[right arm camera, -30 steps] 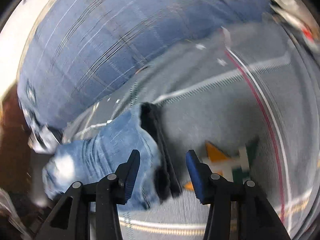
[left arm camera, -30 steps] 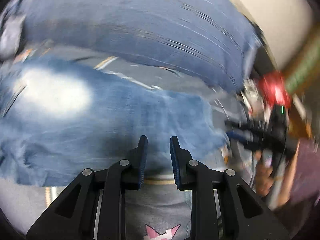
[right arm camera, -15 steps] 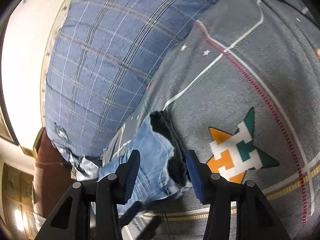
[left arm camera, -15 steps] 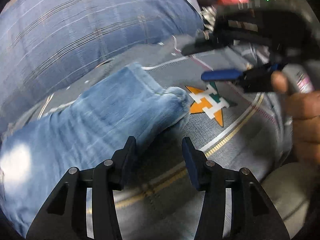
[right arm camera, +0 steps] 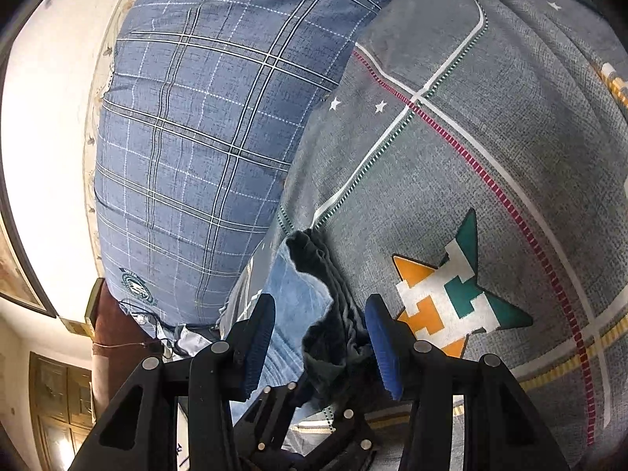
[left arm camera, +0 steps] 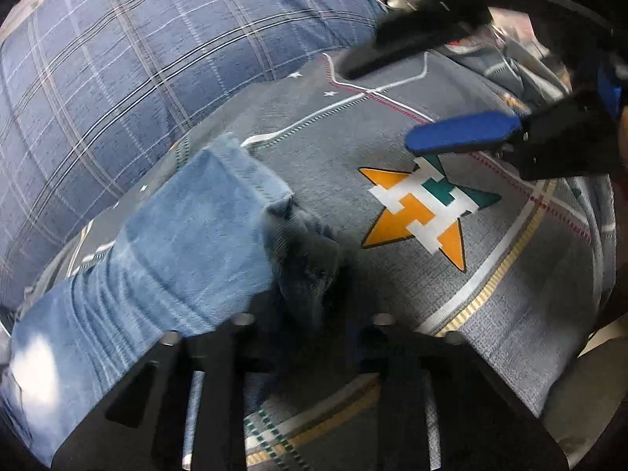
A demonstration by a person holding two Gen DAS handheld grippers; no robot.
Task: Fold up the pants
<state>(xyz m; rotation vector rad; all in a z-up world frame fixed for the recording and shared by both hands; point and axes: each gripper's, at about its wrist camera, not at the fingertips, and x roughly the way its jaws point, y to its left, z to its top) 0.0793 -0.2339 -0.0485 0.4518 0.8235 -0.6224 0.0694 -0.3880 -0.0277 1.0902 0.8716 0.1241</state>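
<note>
We start at the left gripper (left arm camera: 314, 314): its fingers have just been closing and now pinch the dark, rumpled cuff end of the pants (left arm camera: 176, 251), with denim bunched right between them. Over to the right gripper (right arm camera: 320, 349): its fingers stand apart, straddling that same hem without pressing on it, the dark inner fabric lying between the blue pads (right arm camera: 382, 349) and close against the right-hand one.

So both hands meet at one end of the leg. From here the long axis of the pants runs away from the fingers, back along the bed (left arm camera: 530, 333) toward the blue plaid pillow (right arm camera: 188, 125) side, the rest of the garment trailing out of view at the lower left of the left wrist picture. The left hand is the one in contact; the right is just beside it, ready. We'd judge the coming move as carrying this cuff back along that axis.

The denim is light blue, faded, softly wrinkled, the hem turned open to show a darker inside. It lies on a grey cover, near the orange and green star print (left arm camera: 428, 212).
</note>
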